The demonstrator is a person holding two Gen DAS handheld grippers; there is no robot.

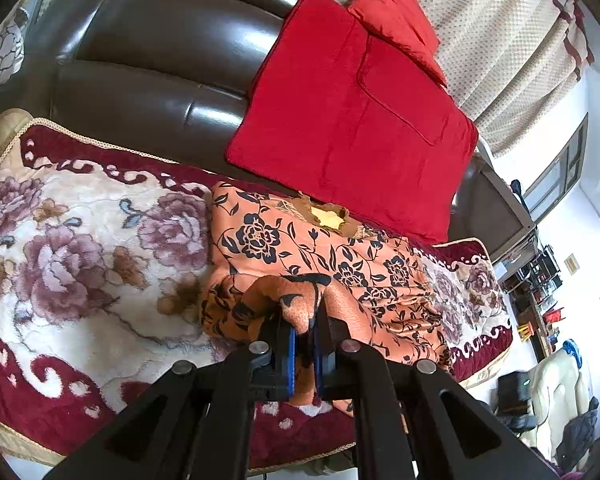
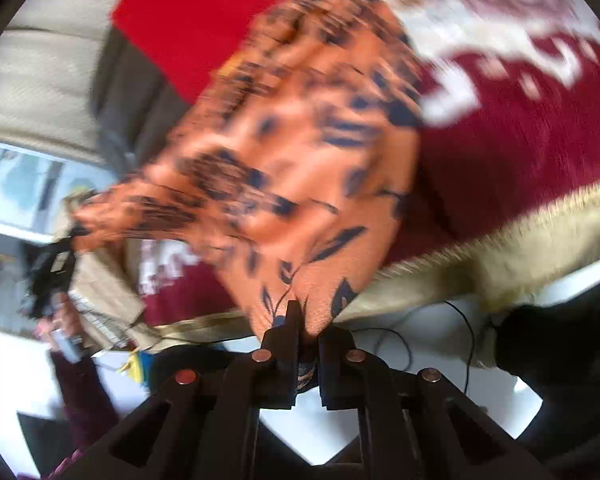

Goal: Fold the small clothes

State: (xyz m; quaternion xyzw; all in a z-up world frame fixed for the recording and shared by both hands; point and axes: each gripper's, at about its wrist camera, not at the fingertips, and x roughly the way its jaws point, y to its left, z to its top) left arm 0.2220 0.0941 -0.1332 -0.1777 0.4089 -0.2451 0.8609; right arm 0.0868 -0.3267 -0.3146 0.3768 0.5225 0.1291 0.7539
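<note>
An orange garment with a black flower print point(image 1: 316, 252) lies on the flowered sofa cover point(image 1: 80, 248). My left gripper point(image 1: 306, 328) is shut on a bunched fold at its near edge, lifted slightly. In the right wrist view, which is motion-blurred, my right gripper point(image 2: 306, 320) is shut on another edge of the same orange garment point(image 2: 284, 152), which hangs stretched above the sofa's front edge. The left gripper also shows in the right wrist view point(image 2: 52, 268), holding the garment's far corner.
A red cushion point(image 1: 352, 120) leans on the dark leather sofa back point(image 1: 160, 60) just behind the garment. Patterned curtains point(image 1: 500, 40) hang behind. Beyond the sofa's right end are shelves and clutter point(image 1: 540, 280). White floor with a black cable point(image 2: 460, 340) lies under the right gripper.
</note>
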